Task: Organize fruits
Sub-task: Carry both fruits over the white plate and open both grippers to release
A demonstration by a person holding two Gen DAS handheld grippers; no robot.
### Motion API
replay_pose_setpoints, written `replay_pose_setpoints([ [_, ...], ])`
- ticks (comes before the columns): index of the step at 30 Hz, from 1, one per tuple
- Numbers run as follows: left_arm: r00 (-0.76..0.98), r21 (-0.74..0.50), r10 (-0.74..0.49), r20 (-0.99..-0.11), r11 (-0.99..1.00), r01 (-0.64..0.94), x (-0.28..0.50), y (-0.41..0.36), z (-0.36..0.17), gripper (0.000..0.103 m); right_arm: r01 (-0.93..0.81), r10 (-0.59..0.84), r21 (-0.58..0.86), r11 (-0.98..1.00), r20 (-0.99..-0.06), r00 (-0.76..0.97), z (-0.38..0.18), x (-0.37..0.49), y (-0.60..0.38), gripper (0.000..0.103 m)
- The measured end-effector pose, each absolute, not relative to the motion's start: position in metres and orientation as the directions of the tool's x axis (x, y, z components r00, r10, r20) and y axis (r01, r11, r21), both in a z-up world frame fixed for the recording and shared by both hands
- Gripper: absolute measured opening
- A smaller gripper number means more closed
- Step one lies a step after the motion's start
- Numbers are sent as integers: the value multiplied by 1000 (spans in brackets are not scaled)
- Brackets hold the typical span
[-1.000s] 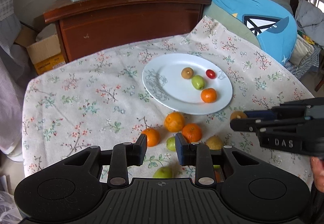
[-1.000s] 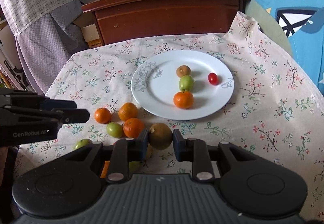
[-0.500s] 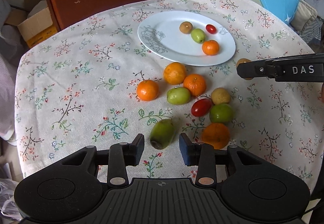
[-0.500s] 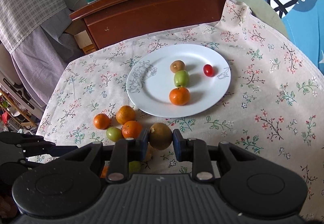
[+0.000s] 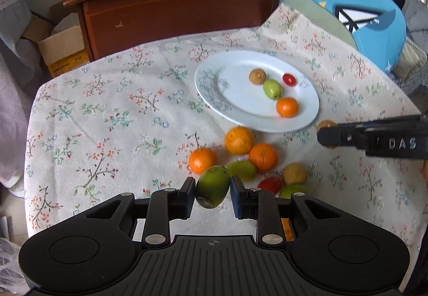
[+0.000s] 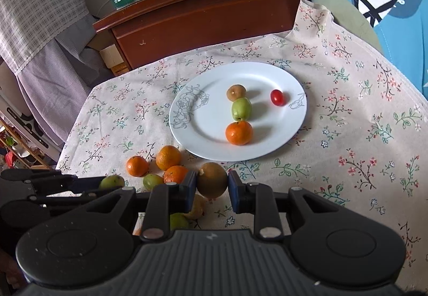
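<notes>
Left wrist view: left tool (image 5: 212, 193) clamped on a green fruit (image 5: 212, 186), pads on both flanks, fruit tilted and sitting just above the loose pile, so it looks lifted clear of the cloth, though contact below is hidden. Right wrist view: right tool (image 6: 212, 187) clamped on a brown kiwi-like fruit (image 6: 212, 179) across its widest part, held near the front rim of the white plate (image 6: 267, 146). Plate sits mid-bench on the floral tablecloth (image 6: 347, 135) and carries one of each kind in a rough line: brown fruit (image 6: 236, 91), green fruit (image 6: 241, 108), orange (image 6: 239, 132), plus a cherry tomato (image 6: 277, 97) off to the side. Judgement: plate is the sorting target, each tool carries one piece so both go in one pass. Loose pile stays in front of the plate: three oranges (image 5: 239, 140), a green fruit (image 5: 242, 169), a red tomato (image 5: 270, 183), a yellowish fruit (image 5: 295, 174), more partly hidden behind the left tool. Both fruits are round and smooth, so a side squeeze could let them roll out; centre grip makes sense. Most fruit not yet sorted.
</notes>
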State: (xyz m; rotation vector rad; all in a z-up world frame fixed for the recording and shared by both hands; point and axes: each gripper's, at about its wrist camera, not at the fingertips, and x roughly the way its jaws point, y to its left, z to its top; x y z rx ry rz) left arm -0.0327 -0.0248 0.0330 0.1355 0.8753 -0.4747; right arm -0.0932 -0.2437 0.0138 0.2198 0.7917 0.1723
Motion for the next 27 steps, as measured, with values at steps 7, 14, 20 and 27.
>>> replay_pose_setpoints([
  [7,611,-10,-352,-709,871,491,-8,-48,57,26,-89,223,231,969,-655,722,24,-75,-250,25],
  [14,612,7,-400,-682,833,553,13,-75,61,26,-65,199,225,972,-647,736,26,-57,-258,25],
  [20,597,-2,-406,-692,828,561,33,-89,53,26,-43,182,222,974,-656,733,23,-41,-263,25],
  [27,576,-20,-414,-705,823,567,51,-98,42,26,-33,167,208,978,-669,725,17,-22,-265,25],
])
